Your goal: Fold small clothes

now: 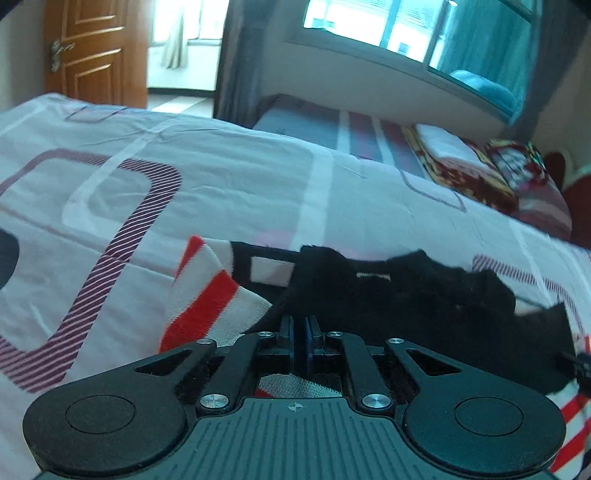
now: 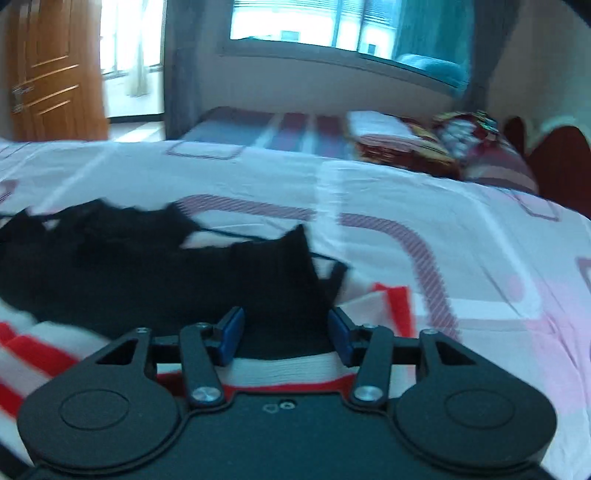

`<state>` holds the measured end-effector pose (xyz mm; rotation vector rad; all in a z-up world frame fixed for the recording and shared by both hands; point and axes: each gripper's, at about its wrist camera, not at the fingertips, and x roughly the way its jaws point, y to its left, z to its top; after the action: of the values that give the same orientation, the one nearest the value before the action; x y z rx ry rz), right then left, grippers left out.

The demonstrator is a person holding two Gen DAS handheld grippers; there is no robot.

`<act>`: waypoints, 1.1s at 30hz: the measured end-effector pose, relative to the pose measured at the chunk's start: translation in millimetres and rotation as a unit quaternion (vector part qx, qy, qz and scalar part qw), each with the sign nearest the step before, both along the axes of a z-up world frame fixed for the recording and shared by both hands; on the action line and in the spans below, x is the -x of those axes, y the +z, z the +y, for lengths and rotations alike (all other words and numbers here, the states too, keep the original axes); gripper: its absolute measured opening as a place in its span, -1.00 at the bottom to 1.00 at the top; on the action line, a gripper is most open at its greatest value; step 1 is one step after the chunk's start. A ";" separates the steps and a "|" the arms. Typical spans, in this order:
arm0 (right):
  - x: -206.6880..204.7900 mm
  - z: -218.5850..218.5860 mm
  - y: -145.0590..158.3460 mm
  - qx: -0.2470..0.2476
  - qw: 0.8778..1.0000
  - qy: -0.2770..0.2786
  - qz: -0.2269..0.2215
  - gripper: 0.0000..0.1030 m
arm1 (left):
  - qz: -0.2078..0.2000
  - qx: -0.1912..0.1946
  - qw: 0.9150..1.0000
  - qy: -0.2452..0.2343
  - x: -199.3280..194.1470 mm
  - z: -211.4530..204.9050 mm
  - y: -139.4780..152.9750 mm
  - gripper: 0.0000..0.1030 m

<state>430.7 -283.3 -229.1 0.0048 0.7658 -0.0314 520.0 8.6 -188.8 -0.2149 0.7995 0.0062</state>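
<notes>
Both grippers angle downward over a bed (image 1: 240,166) covered in a white sheet with purple striped rounded squares.

The left gripper (image 1: 299,325) has its jaws drawn together, the blue pads almost meeting; black fabric sits right at the tips, but whether any of it is pinched between them cannot be made out. The right gripper (image 2: 286,332) holds its jaws apart, with the black cloth lying between the blue pads and neither pad pressing it.

The garment (image 1: 406,295) is a small black top with white and red striped parts, lying crumpled on the near part of the bed under both grippers. Its near edge is hidden behind the gripper bodies, and its shape is hard to read in the blur, above all in the right wrist view.

The left wrist view shows a striped sleeve-like part at the left and a pale label (image 1: 271,271) on the black fabric; the right view shows thin black straps (image 2: 325,258) trailing right. Far off are a wooden door (image 1: 96,55), a window (image 2: 295,22) and a red patterned blanket (image 1: 461,177).
</notes>
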 end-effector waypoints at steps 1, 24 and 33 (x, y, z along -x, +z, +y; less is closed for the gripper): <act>0.1 -3.7 0.7 -0.013 1.000 -0.005 0.004 -0.04 | -0.006 0.001 1.000 0.005 5.3 -1.3 3.7 -0.81; 100.8 30.7 26.7 -0.025 0.999 0.026 -0.036 -0.05 | -0.038 -0.030 0.998 -0.040 113.8 -10.7 15.3 -0.81; 131.1 55.4 12.8 -0.016 0.998 0.060 -0.022 -0.32 | -0.048 -0.070 0.995 -0.057 124.8 -14.8 4.0 -0.81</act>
<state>299.6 -227.8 -216.2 -0.0106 0.7204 0.0947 395.1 -6.1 -184.8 -0.0363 0.7120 -0.0540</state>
